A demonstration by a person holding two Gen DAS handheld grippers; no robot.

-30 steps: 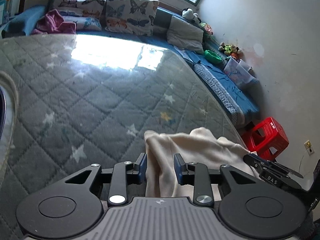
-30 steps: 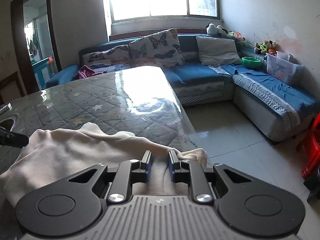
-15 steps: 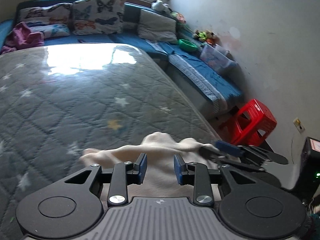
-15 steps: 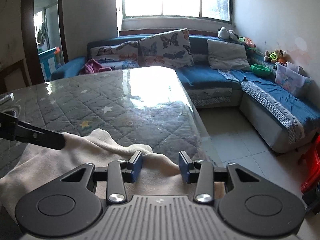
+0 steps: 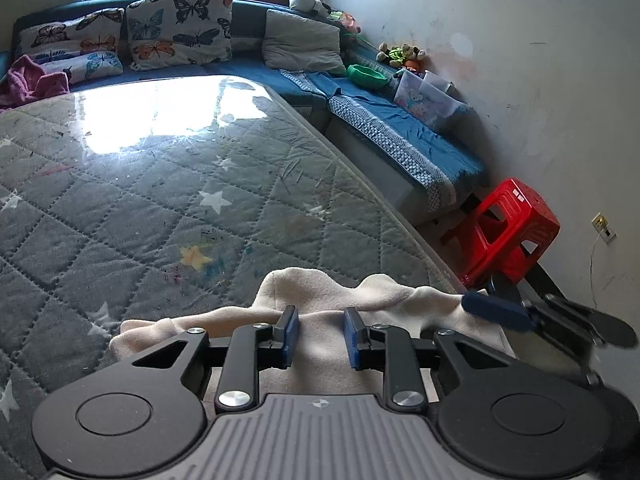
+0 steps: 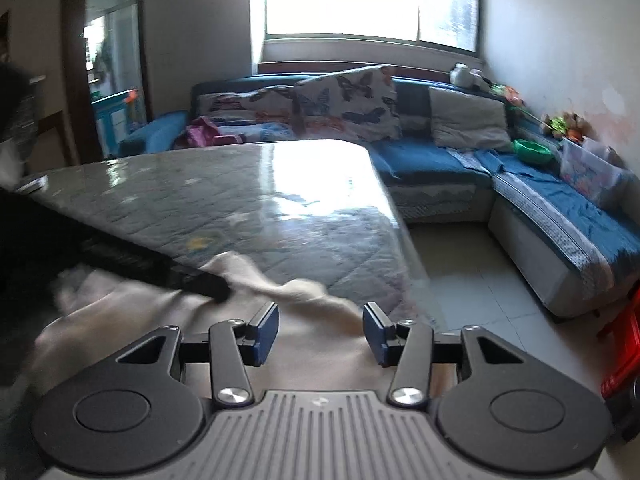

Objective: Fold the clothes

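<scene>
your left gripper (image 5: 319,336) has its blue pads a little apart with the cream garment (image 5: 340,300) bunched between them; the jaws have just been closing a touch, but whether the pads actually press the cloth you cannot tell from this angle. your right gripper (image 6: 320,332) stands clearly spread: its jaws have just been opening, and the cloth (image 6: 316,344) lies slack in the gap, touching neither pad as far as the view shows.

the garment sits at the near right corner of the quilted table (image 5: 120,200), right against the right edge, with a little of it seeming to reach that edge. it lies directly under and just ahead of both grippers, its long axis running roughly across your view, from one gripper to the other. the two tools are close together: the right one's finger shows at the cloth's right end in the left view, and the left one's arm crosses the cloth in the right view. both are about equally near; the right is the free one, so it looks like the hand to take the next hold.

no brand, label or writing can be read on anything here; the right view is blurred.
</scene>
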